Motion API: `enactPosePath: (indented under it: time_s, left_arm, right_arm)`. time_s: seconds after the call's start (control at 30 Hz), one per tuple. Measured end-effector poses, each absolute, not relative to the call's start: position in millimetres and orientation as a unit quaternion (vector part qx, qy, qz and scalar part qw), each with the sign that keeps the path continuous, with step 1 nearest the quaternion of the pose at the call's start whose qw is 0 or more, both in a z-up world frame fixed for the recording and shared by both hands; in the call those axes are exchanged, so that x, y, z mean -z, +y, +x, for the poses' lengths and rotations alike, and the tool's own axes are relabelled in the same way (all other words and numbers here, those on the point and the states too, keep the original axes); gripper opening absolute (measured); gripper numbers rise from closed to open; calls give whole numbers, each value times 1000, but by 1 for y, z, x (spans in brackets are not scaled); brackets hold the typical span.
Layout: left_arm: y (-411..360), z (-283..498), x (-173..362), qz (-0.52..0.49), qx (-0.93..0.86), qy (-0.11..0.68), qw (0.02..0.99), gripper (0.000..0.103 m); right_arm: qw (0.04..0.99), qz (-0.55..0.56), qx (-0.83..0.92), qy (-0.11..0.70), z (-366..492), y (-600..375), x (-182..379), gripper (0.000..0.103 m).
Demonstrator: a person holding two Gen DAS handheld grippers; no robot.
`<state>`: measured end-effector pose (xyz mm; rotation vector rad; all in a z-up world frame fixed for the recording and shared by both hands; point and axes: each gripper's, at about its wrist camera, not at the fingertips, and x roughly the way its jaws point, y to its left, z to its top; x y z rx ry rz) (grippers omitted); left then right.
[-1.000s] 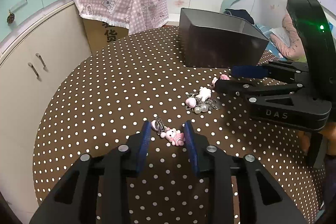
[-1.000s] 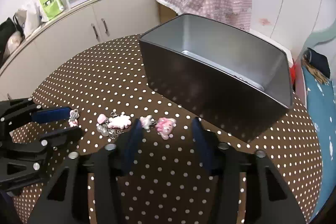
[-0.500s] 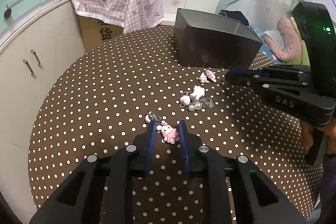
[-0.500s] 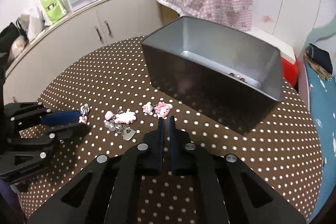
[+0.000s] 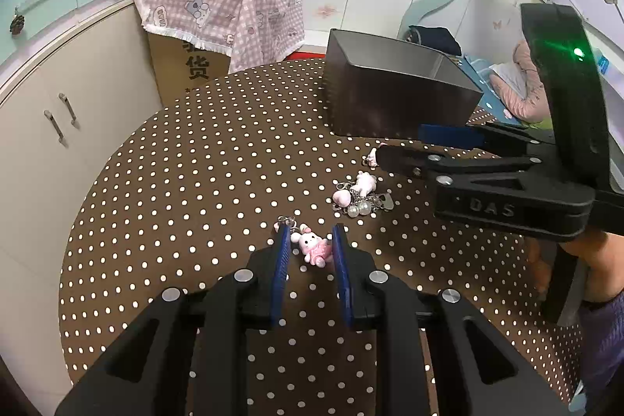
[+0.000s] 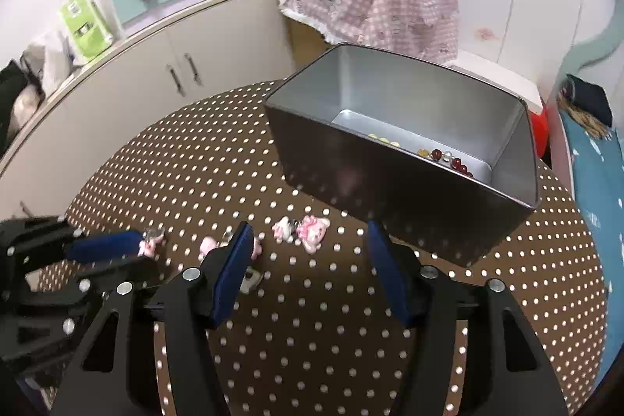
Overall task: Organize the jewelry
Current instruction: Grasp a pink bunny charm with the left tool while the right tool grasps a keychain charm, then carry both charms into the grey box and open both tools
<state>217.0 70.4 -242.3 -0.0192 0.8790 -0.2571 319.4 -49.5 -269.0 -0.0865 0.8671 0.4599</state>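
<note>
A pink bunny keychain (image 5: 314,247) lies on the dotted table between the fingers of my left gripper (image 5: 310,240), which stands partly open around it without touching. A white-and-pink charm cluster with pearls (image 5: 360,193) lies further on. My right gripper (image 6: 308,240) is open, just short of two small pink charms (image 6: 302,229) in front of the dark metal box (image 6: 394,182). The box holds beaded bracelets (image 6: 444,158). The right gripper also shows in the left wrist view (image 5: 413,147).
The round brown polka-dot table (image 5: 195,182) stands by cream cabinets (image 5: 50,127). A cardboard box under a pink checked cloth (image 5: 218,10) stands behind the table. A bed with blue bedding (image 6: 592,174) is at the right.
My right gripper was shut half a second ago and has opened wide, moving closer to the two small charms. My left gripper stays around the bunny keychain, its fingers a little wider apart.
</note>
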Motion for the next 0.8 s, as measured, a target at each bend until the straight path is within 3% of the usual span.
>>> enactPosePath:
  time_s: [0.23, 0.3, 0.4, 0.8]
  left_arm:
    - [71, 224, 245, -13, 131, 425, 896, 20]
    - [70, 226, 246, -11, 131, 425, 895, 20]
    - [69, 229, 246, -12, 134, 425, 895, 20]
    - [56, 229, 222, -7, 163, 399, 902, 20]
  right_arm:
    - [879, -38, -208, 428, 326, -36, 278, 47]
    - [880, -45, -199, 430, 327, -35, 279, 30]
    - [880, -49, -197, 430, 328, -38, 279, 17]
    - [884, -18, -214, 416, 304, -71, 256, 12]
